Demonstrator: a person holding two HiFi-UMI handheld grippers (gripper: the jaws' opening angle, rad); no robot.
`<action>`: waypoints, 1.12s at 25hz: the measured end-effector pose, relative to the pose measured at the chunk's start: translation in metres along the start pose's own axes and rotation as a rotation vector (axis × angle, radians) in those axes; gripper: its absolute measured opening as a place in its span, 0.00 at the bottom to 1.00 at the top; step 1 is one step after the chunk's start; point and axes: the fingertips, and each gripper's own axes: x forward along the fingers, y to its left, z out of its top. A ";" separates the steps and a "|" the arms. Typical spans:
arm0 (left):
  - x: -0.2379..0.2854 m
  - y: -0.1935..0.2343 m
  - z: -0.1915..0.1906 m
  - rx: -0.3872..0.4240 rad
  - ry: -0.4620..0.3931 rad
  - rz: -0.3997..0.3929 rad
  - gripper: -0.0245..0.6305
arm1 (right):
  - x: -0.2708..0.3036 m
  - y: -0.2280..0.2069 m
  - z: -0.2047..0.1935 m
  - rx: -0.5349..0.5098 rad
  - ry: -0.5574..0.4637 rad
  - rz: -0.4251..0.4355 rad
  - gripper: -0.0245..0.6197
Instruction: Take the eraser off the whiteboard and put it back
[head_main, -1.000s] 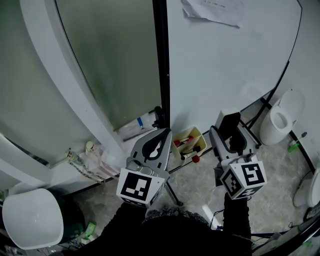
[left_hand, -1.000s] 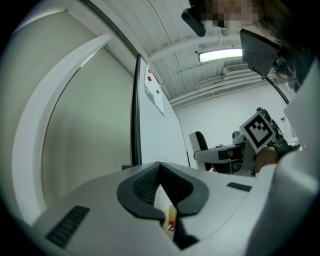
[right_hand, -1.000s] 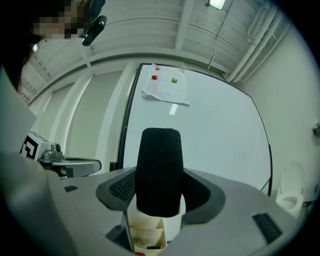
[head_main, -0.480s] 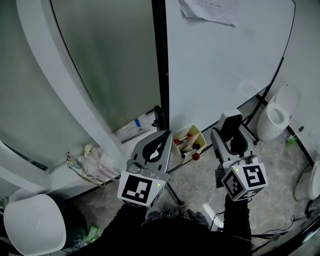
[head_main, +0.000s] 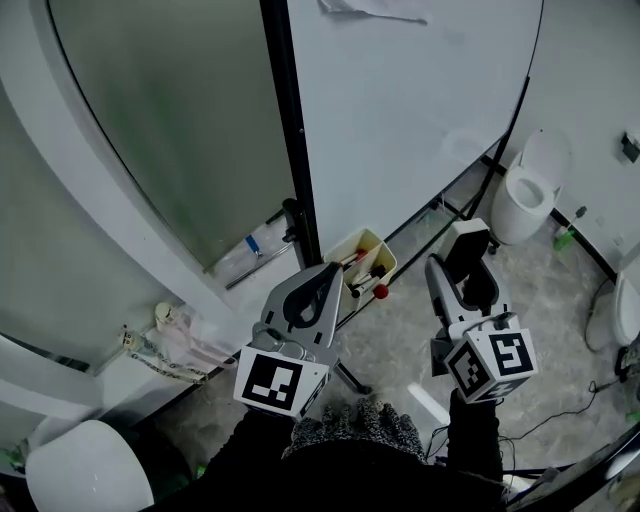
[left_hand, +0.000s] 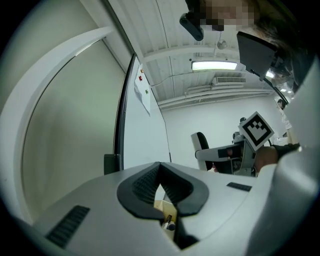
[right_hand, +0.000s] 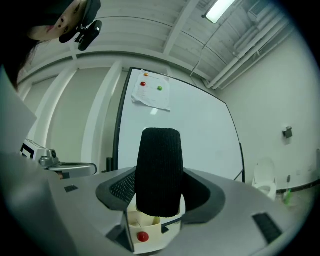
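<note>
- The eraser (right_hand: 159, 170) is off the whiteboard (head_main: 400, 120) and sits in the right gripper (head_main: 463, 274). The fingers are closed on its two sides, and most of its length stands out past their tips.
- Its long axis runs along the fingers and points up at the whiteboard, with the far end short of the board face and clearly not touching it.
- In the right gripper view the dark felt side faces back toward the camera. In the head view a white part shows at the end nearer the whiteboard.
- The left gripper (head_main: 322, 276) has its fingers drawn together with nothing between them. It hovers near the whiteboard's black left edge, above the cream marker box (head_main: 386, 262) at the foot of the board.
- Judgement: putting the eraser back falls to the right gripper, which already holds it and stands squarely before the open white area. A straight push toward the board would close the gap.
- Which face clings to the board cannot be told, so the wrist may need to tip the eraser flat against the board before the fingers let go.
</note>
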 end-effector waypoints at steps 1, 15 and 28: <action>0.000 -0.003 -0.002 -0.008 0.001 -0.011 0.04 | -0.005 -0.002 -0.001 -0.001 0.001 -0.014 0.46; 0.024 -0.037 -0.006 -0.005 0.009 -0.053 0.04 | -0.029 -0.044 -0.001 -0.002 0.002 -0.076 0.46; 0.131 -0.108 0.004 -0.017 -0.023 0.116 0.04 | -0.009 -0.181 0.010 -0.026 0.017 0.069 0.46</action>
